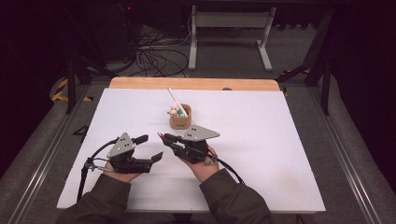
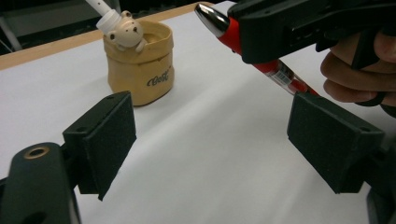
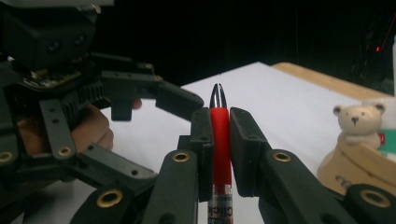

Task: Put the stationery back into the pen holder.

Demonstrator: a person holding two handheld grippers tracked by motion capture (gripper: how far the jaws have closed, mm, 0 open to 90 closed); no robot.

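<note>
Here the red pen sits clamped between the pads of the right gripper, its silver tip poking out past the jaws and its barrel running back toward the hand. In the high view the pen hangs above the white table, just in front of the tan holder with its bear and a white marker. The left gripper stands just beside it, jaws wide apart with nothing between them, the pen crossing above its right pad.
</note>
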